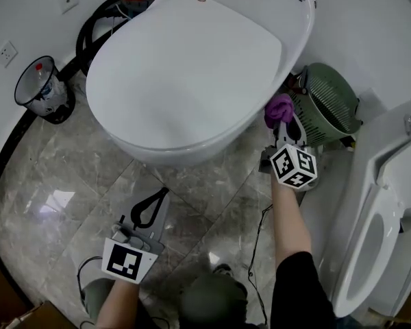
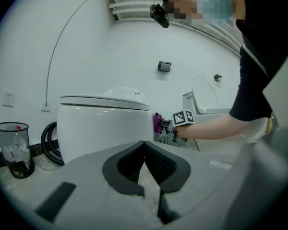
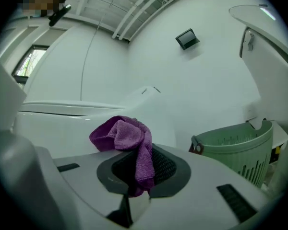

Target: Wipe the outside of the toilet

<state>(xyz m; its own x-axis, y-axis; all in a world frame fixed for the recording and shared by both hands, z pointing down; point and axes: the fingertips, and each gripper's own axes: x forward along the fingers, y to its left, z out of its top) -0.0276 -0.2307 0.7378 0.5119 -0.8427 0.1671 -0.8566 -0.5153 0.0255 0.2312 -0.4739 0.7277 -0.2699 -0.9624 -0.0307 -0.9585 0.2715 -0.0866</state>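
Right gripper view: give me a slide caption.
Right tool shut on a purple cloth beside the white toilet, green basket nearby.

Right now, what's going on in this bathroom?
A person holds a gripper in each hand. The right gripper is shut on a purple cloth and holds it at the right side of the white toilet, just below the closed lid and beside a green basket. Whether the cloth touches the toilet can't be told. The left gripper is shut, holds nothing and hangs low over the floor in front of the toilet.
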